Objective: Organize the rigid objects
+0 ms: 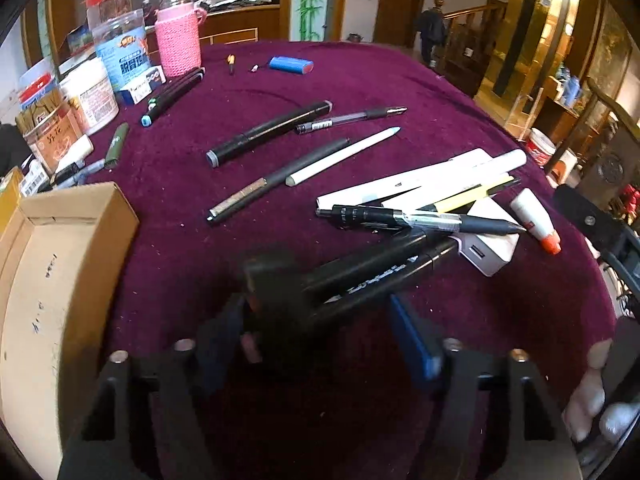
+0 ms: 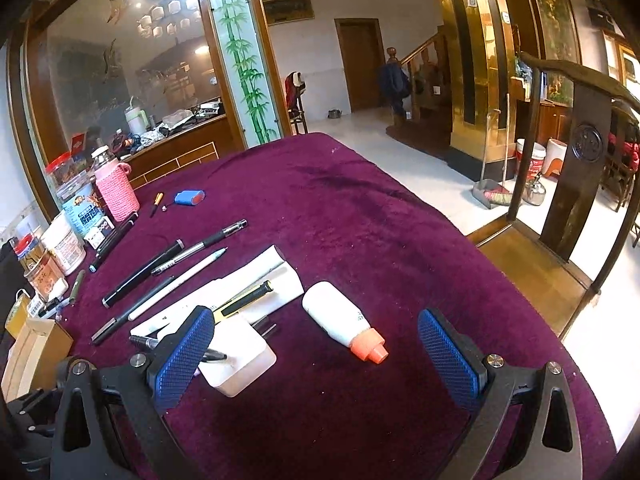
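My left gripper (image 1: 320, 332) is open around the blurred near ends of two black markers (image 1: 384, 268), which lie between its fingers and point up right; whether a pad touches them I cannot tell. Several pens lie across the purple cloth (image 1: 180, 264): a black gel pen (image 1: 420, 218), a white pen (image 1: 344, 156), a black marker (image 1: 272, 132). My right gripper (image 2: 320, 354) is open and empty, low over the cloth. Between its pads lie a white glue bottle with an orange cap (image 2: 344, 320) and a white charger block (image 2: 236, 356).
An open cardboard box (image 1: 52, 280) sits at the left. Jars, a pink knitted bottle (image 1: 176, 36) and packets crowd the far left. A blue battery pack (image 1: 290, 65) lies at the back. A wooden chair (image 2: 580, 160) stands at the table's right edge.
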Available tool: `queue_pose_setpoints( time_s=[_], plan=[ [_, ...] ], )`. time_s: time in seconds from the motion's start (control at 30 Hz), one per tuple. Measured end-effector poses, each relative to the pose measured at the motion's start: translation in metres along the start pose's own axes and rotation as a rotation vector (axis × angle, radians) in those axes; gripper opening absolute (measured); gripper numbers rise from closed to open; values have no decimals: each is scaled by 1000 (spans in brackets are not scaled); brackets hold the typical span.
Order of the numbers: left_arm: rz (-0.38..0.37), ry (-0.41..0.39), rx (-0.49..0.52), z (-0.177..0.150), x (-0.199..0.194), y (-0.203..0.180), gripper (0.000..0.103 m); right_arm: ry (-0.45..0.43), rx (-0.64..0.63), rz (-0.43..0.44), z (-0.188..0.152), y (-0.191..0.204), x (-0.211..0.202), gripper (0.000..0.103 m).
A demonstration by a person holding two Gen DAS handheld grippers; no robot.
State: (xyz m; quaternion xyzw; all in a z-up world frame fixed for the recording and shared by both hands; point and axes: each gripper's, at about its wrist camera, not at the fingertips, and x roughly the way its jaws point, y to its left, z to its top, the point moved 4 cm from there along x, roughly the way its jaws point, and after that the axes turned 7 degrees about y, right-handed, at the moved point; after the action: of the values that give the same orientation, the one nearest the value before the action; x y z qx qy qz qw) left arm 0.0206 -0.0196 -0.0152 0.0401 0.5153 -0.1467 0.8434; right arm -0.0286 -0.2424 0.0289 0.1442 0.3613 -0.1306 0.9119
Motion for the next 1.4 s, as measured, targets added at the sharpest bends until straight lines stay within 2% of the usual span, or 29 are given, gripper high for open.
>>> queue_pose_setpoints(
  time_s=[0.1, 0.2, 0.27, 0.33, 0.4, 0.43, 0.53, 0.6, 0.67, 0.73, 0.8, 0.9, 0.93, 1.0, 1.07, 1.13, 1.3, 1.4],
  plan=[
    [-64, -8, -33, 0, -12, 12, 57, 2, 3, 4, 0, -1, 0, 102],
    [-63, -39, -25, 6, -18, 22, 57, 8, 2, 6, 0, 0, 1, 102],
    [-48, -47, 11, 11, -18, 20, 58, 14, 0, 4, -1, 1, 3, 102],
    [-46, -35, 91, 15, -12, 6, 63, 22, -1, 5, -2, 2, 4, 102],
    [-7, -38, 149, 18, -3, -5, 67, 27, -3, 4, -2, 2, 5, 102],
    [-4, -41, 161, 17, -1, -8, 72, 29, -4, 4, -2, 2, 6, 102],
    [-34, -9, 185, 13, 2, -18, 72, 32, -4, 6, -2, 2, 6, 102],
    [-87, 11, 202, 6, -4, -23, 68, 35, -3, 9, -3, 2, 6, 102],
    [-122, 6, 216, 2, -16, -22, 53, 41, -4, 14, -3, 2, 7, 102],
    [-210, 18, 187, 2, -28, -16, 38, 42, -2, 17, -3, 2, 7, 102],
    [-262, 18, 152, 5, -34, -8, 37, 44, -1, 18, -3, 2, 8, 102],
    [-154, -3, 169, 5, -33, -4, 37, 45, 3, 19, -3, 2, 8, 102],
    [-141, 4, 174, 3, -32, -4, 37, 47, 6, 20, -3, 2, 8, 102],
    [-141, -11, 187, -4, -39, -3, 38, 51, 8, 21, -4, 1, 9, 102],
    [-126, -19, 207, -11, -46, -3, 45, 57, 7, 24, -4, 2, 10, 102],
    [-117, -34, 216, -18, -53, -3, 61, 65, 1, 25, -5, 3, 12, 102],
    [-71, -22, 271, -35, -44, -14, 62, 72, 0, 28, -5, 2, 13, 102],
    [-94, 10, 253, -38, -34, -18, 62, 81, 0, 25, -5, 2, 14, 102]
  ],
)
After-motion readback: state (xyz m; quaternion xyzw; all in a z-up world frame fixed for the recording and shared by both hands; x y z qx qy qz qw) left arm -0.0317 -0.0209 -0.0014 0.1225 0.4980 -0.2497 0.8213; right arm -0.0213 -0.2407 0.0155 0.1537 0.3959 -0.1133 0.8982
